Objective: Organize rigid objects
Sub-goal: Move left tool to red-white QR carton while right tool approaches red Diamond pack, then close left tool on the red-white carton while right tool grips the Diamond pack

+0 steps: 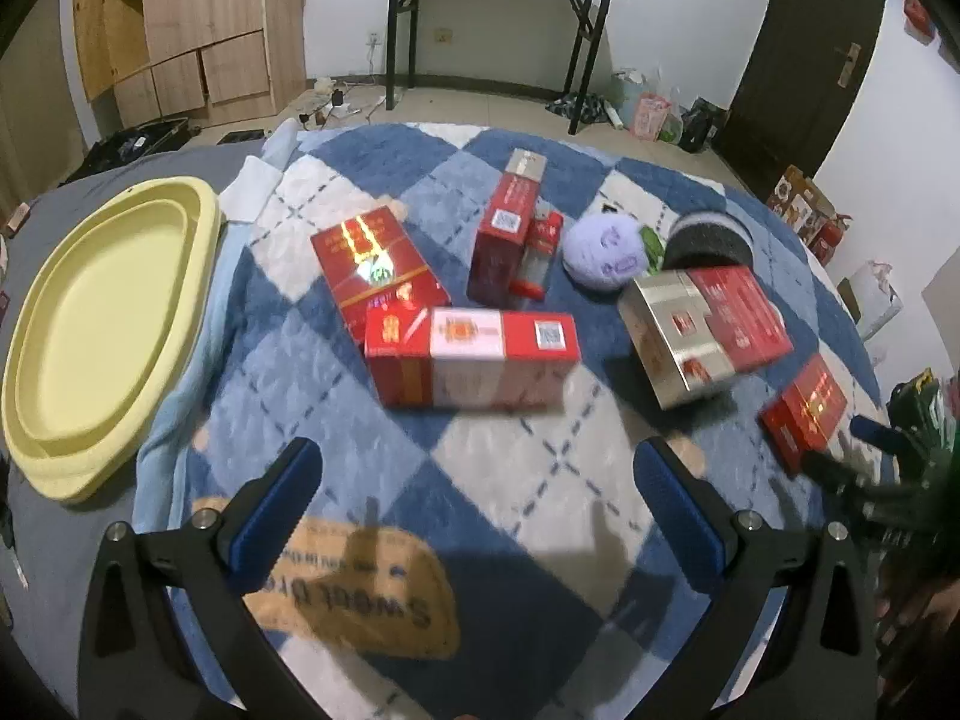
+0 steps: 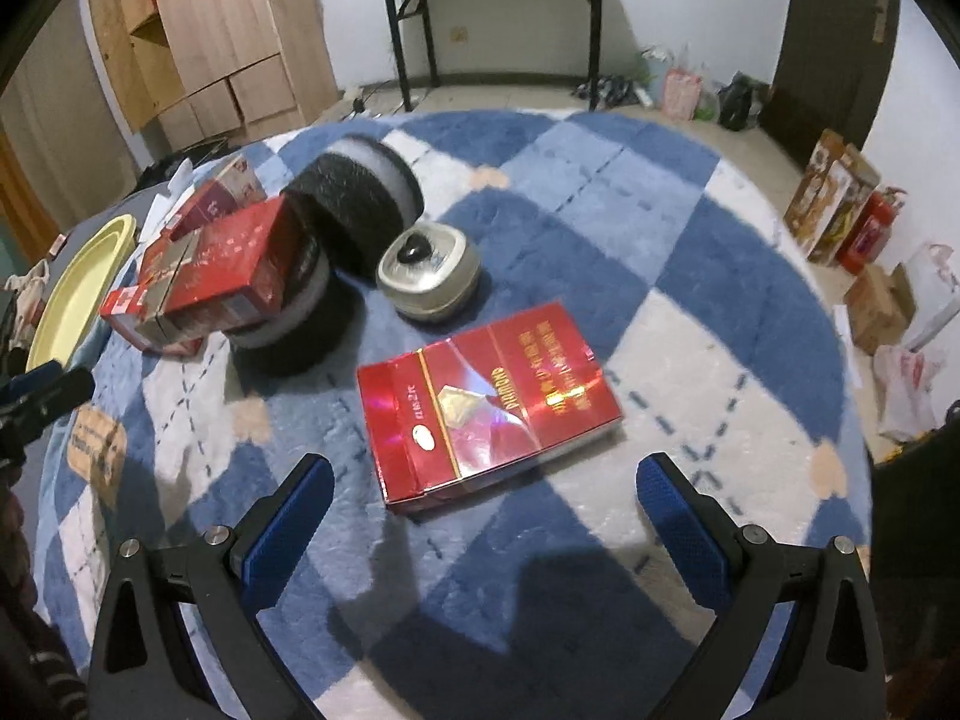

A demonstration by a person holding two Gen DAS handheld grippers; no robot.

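On the blue checked blanket [image 1: 336, 420], motion blur smears the box print in the left view. Left gripper [image 1: 477, 498] hovers spread and empty just short of the long red-and-white carton [image 1: 474, 357], which lies crosswise. Right gripper [image 2: 483, 495] hangs equally wide over the flat red box [image 2: 486, 405], angled up-right.
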